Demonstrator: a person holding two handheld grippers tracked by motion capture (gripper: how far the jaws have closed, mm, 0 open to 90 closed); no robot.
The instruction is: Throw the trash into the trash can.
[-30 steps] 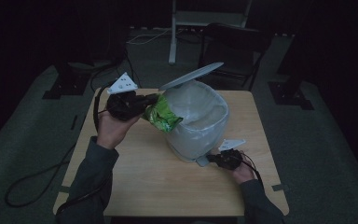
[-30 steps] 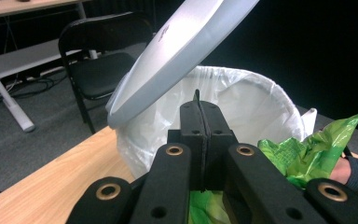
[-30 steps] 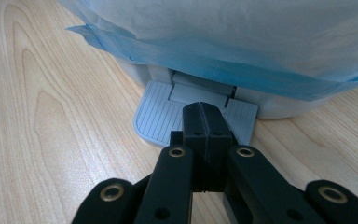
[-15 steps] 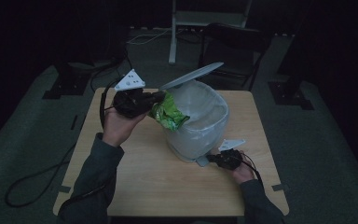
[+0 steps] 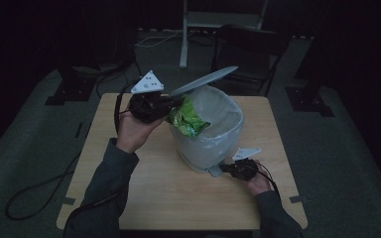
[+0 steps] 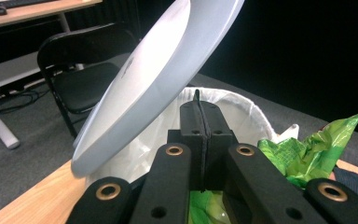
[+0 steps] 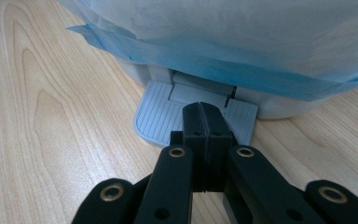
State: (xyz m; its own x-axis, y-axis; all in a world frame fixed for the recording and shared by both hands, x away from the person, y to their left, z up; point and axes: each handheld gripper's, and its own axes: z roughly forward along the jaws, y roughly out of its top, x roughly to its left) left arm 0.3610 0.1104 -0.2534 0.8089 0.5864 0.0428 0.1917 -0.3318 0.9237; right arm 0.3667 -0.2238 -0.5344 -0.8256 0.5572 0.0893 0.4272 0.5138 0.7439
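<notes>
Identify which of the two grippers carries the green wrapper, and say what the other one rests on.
The left gripper carries it: its shut jaws pinch the green wrapper over the open bin. The right gripper presses on the bin's pedal.

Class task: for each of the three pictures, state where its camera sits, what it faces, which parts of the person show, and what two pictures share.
High view: above the table, facing forward and down; forearms, left gripper, right gripper.
Left gripper view: on that gripper, facing the raised grey lid and crumpled green bag; shut jaws.
Right gripper view: faces the grey foot pedal; shut jaws.
Shared: white-lined bin.
</notes>
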